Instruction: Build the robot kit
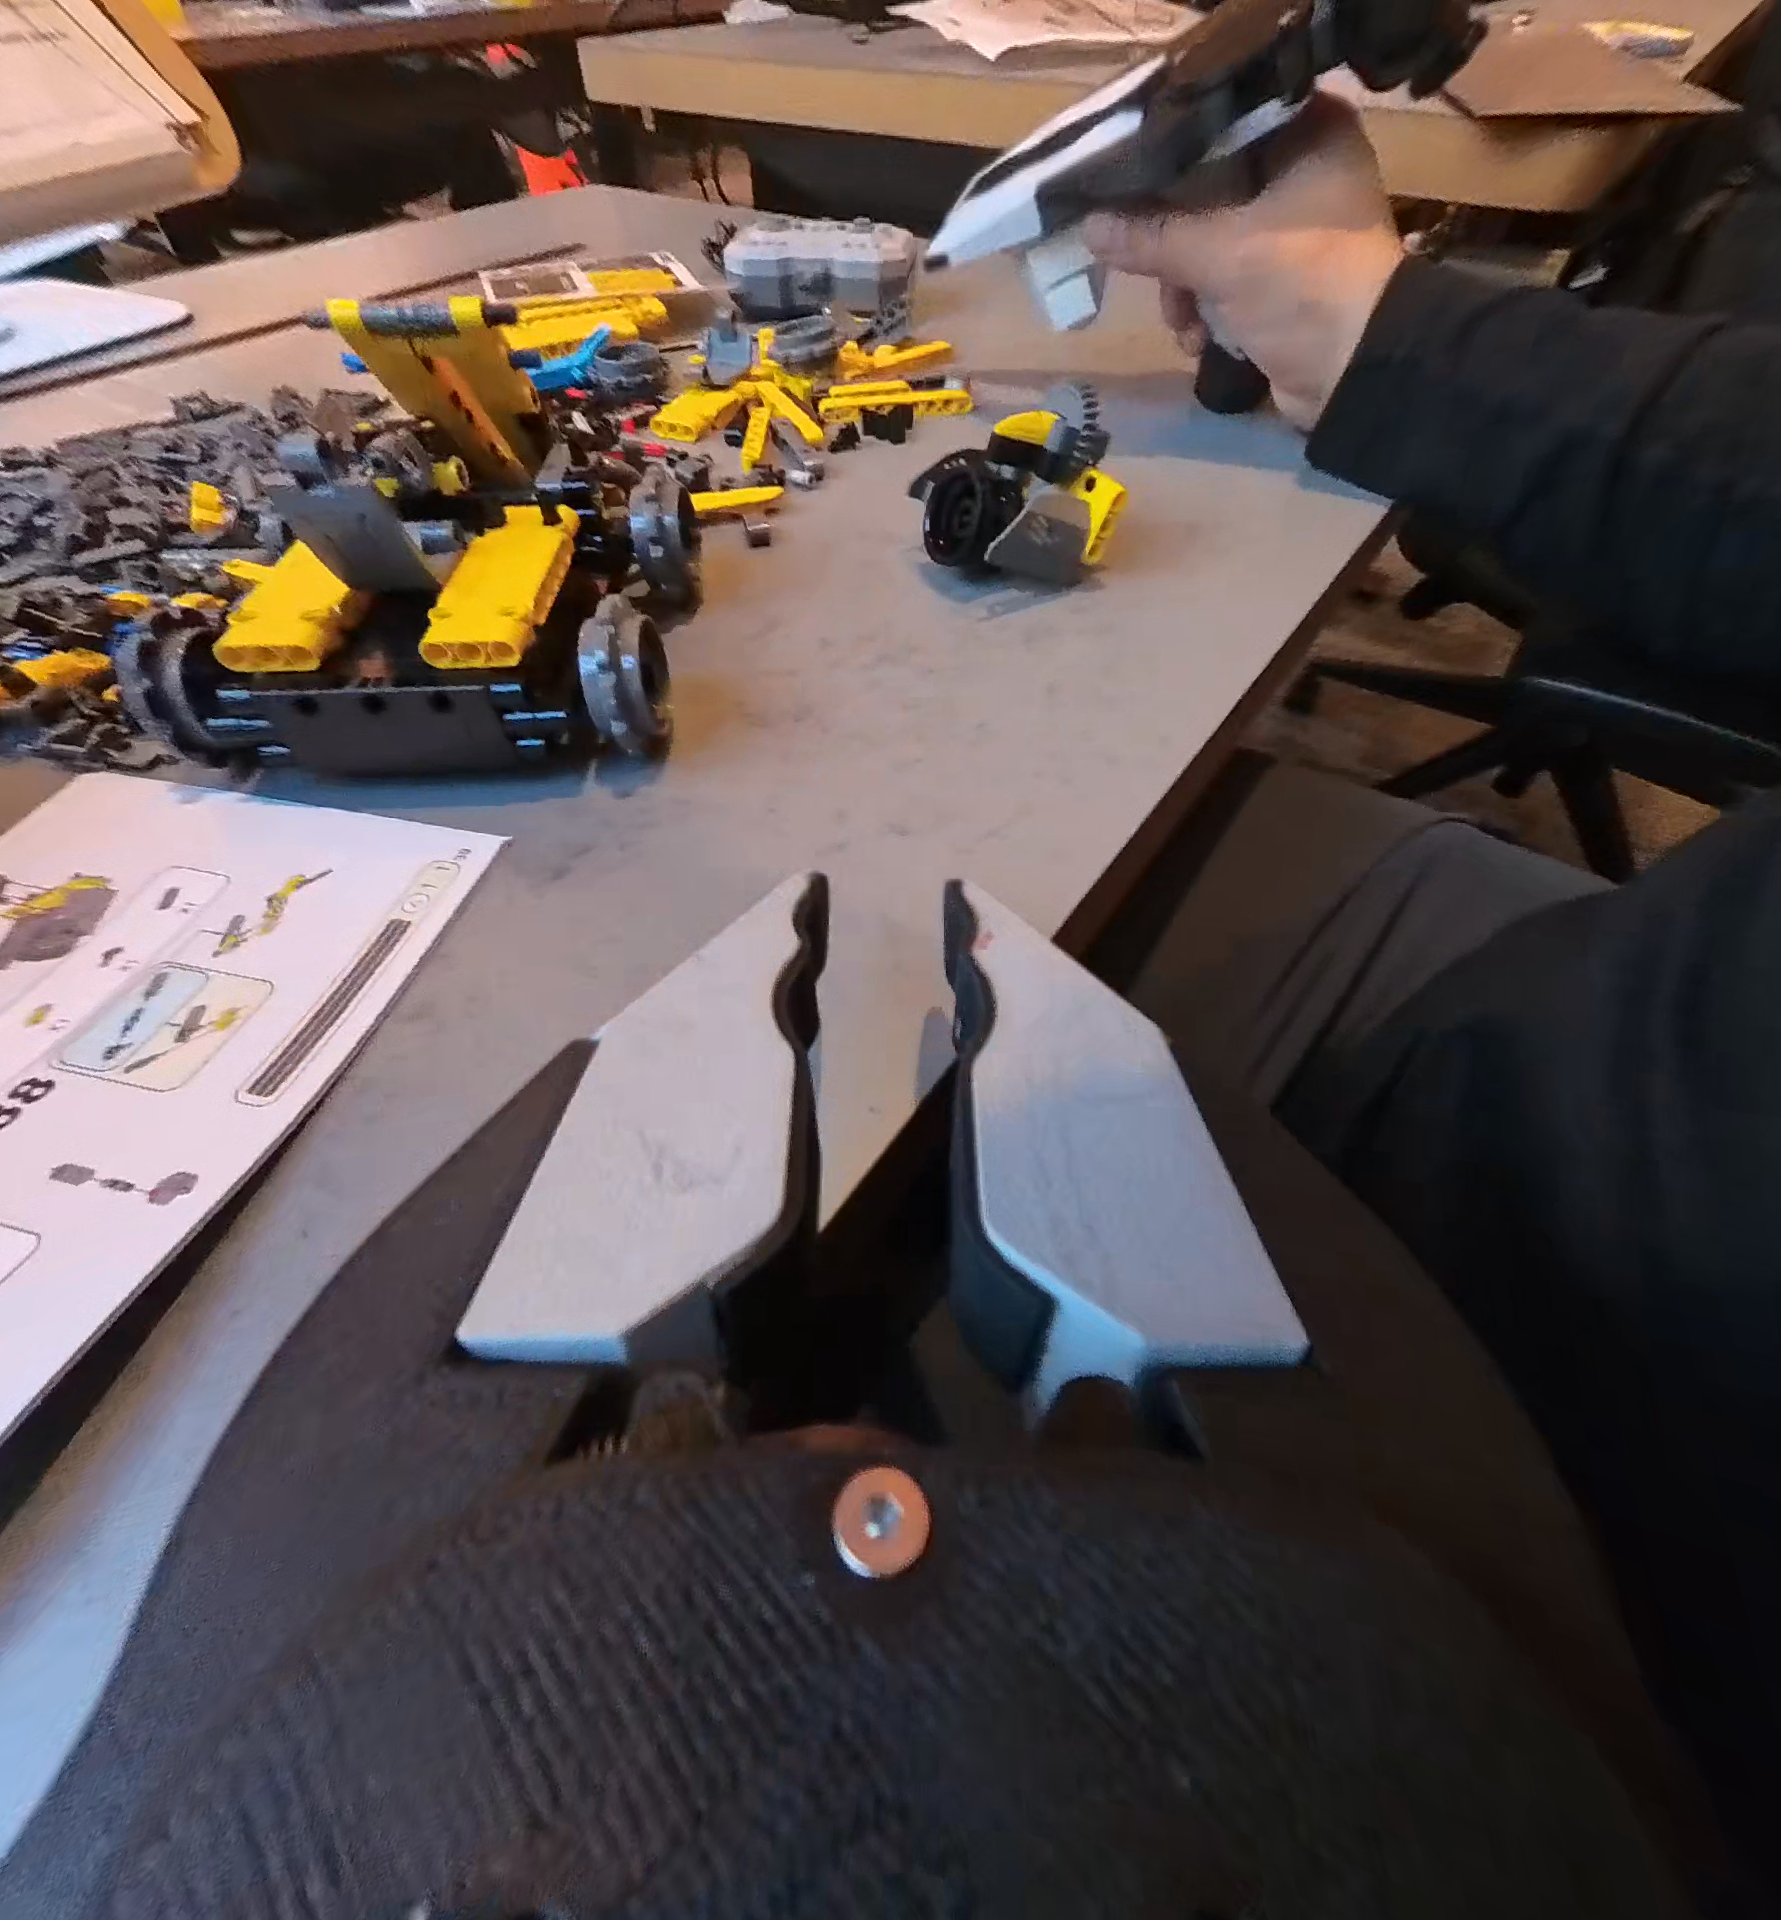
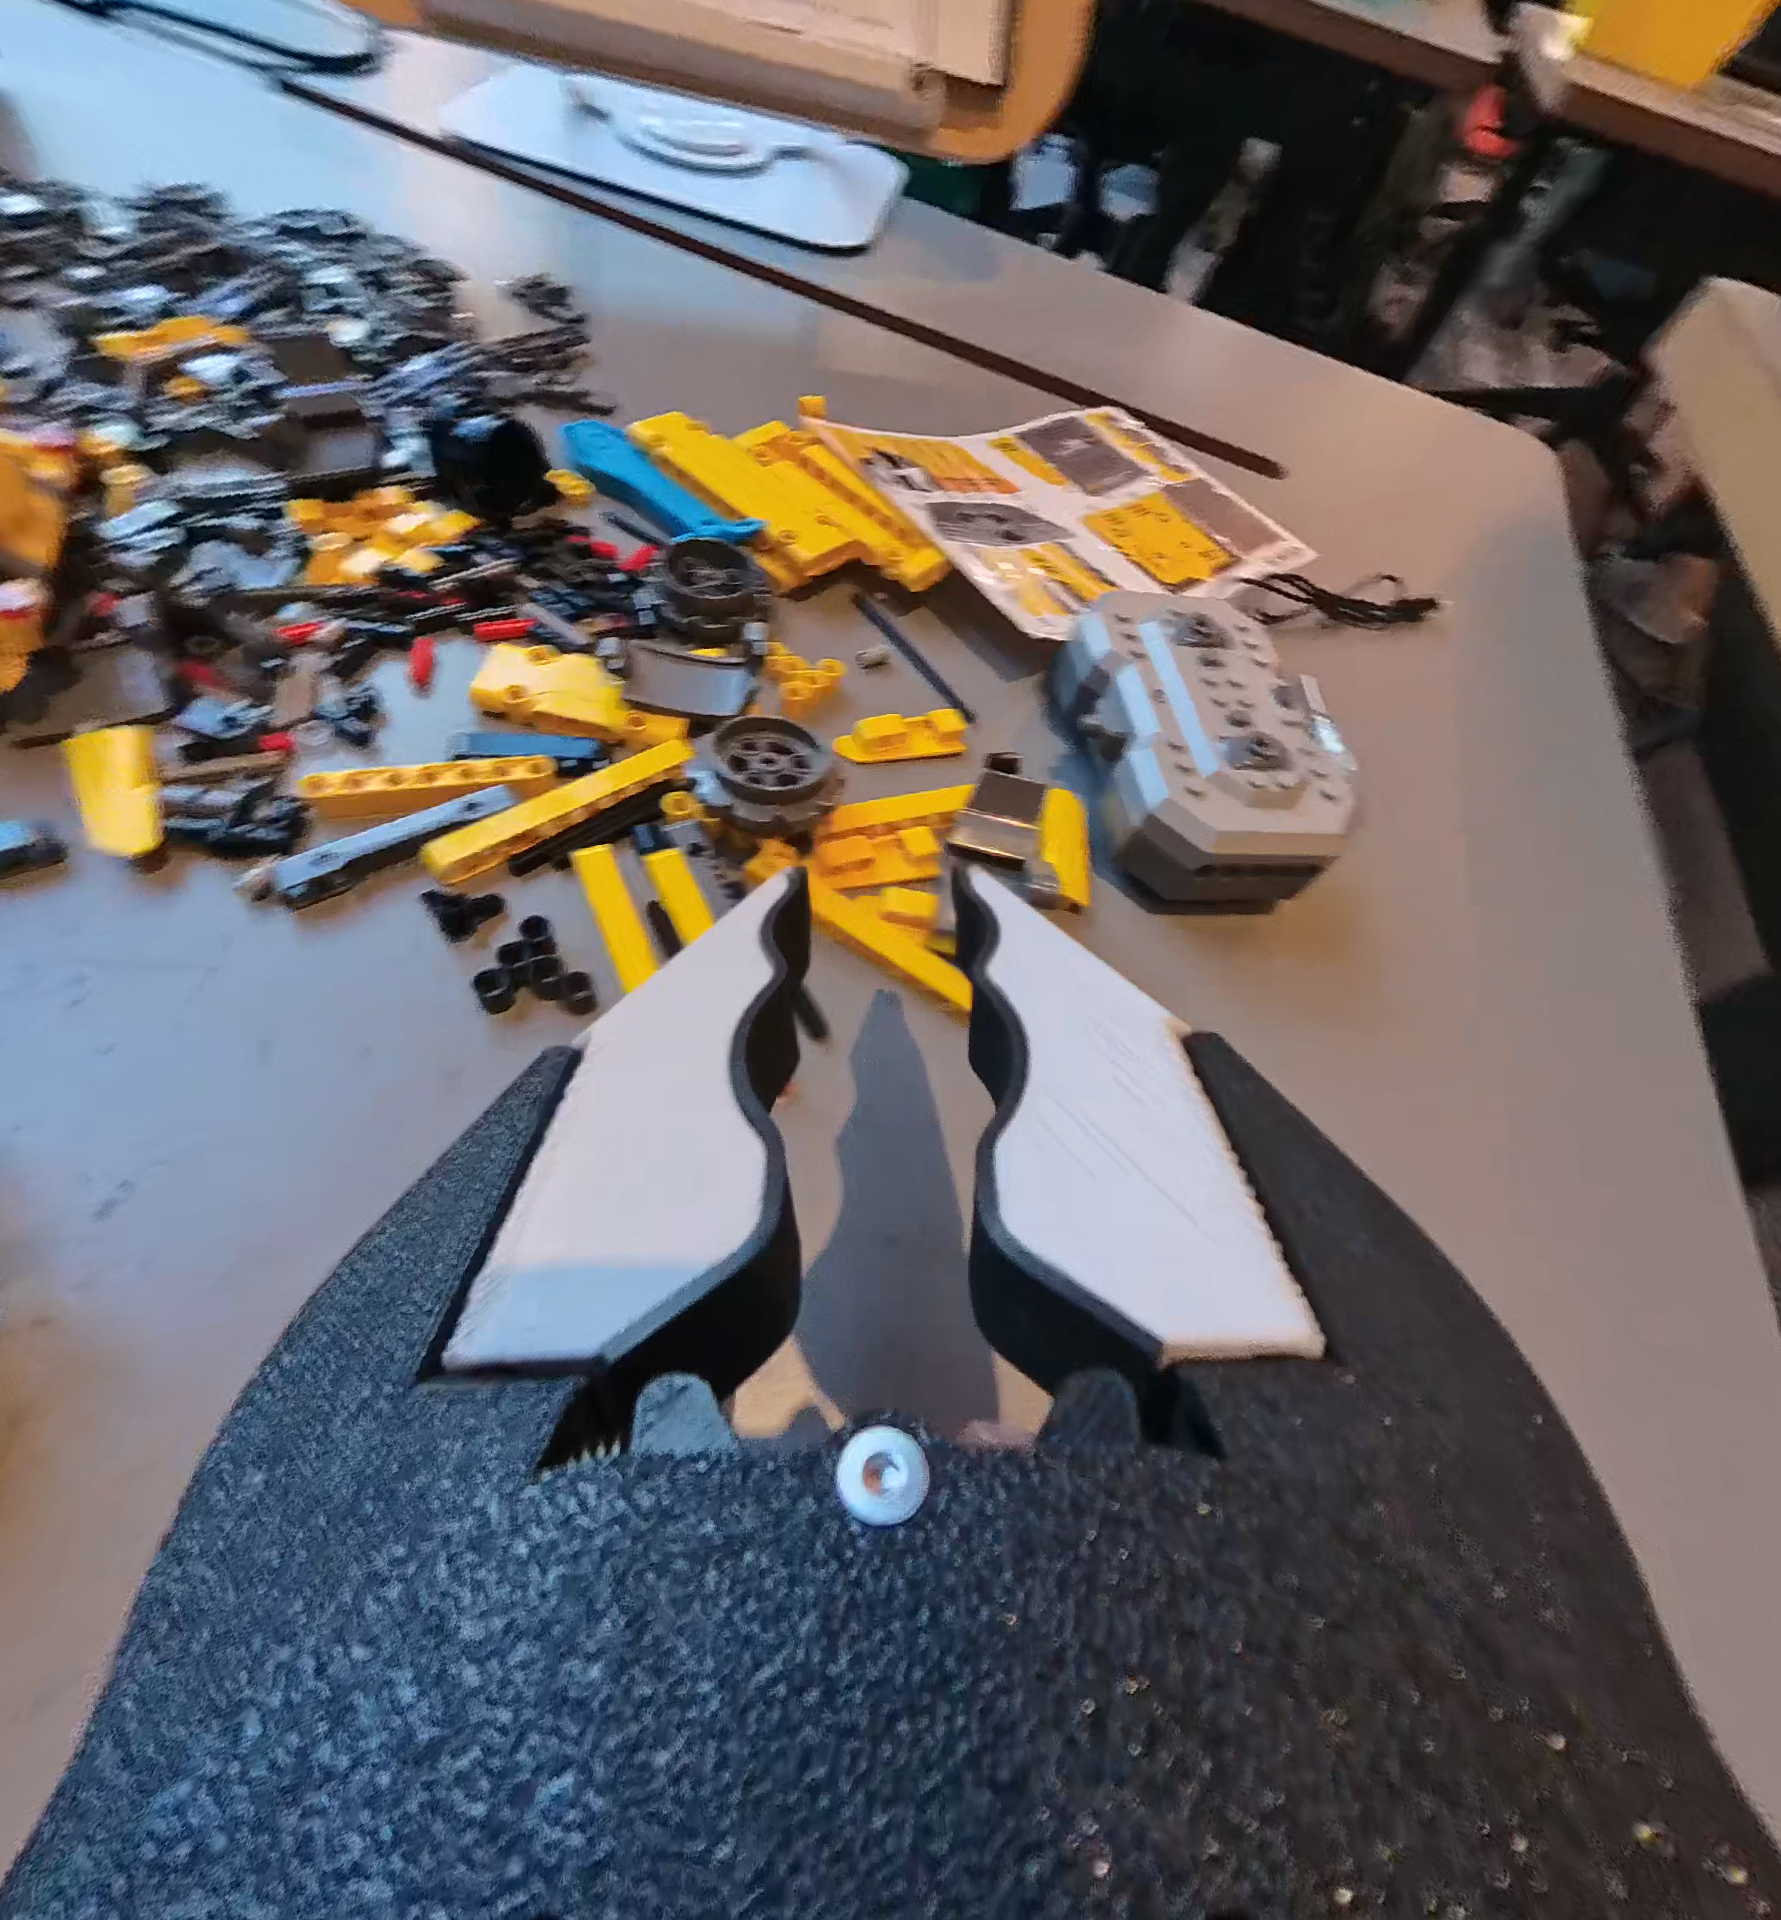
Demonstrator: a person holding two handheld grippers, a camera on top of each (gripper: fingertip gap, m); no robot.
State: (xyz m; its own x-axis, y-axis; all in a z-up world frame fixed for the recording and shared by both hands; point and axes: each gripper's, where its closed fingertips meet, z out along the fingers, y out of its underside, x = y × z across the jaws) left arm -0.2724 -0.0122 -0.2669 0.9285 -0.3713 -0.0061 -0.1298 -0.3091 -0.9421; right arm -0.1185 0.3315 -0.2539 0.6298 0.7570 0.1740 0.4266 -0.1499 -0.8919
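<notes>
My left gripper (image 1: 884, 891) is open and empty, held over the near edge of the grey table (image 1: 865, 707), beside an open instruction booklet (image 1: 138, 1039). A half-built yellow and black brick vehicle (image 1: 398, 613) stands ahead of it, with a small yellow and black sub-assembly (image 1: 1026, 499) to its right. My right gripper (image 2: 881, 883) is open and empty above a scatter of loose yellow beams (image 2: 574, 800), near a dark grey wheel (image 2: 766, 769) and a grey battery box (image 2: 1203, 748). The right gripper also shows in the left wrist view (image 1: 1011, 229), raised over the far parts.
A heap of black parts (image 1: 65, 520) lies at the left, also seen in the right wrist view (image 2: 190, 301). A sticker sheet (image 2: 1073, 520) and a blue part (image 2: 657, 488) lie at the back. A monitor base (image 2: 678, 145) stands beyond. An office chair (image 1: 1592, 727) is off the table's right edge. The grippers' ends are close to 40 cm from one another.
</notes>
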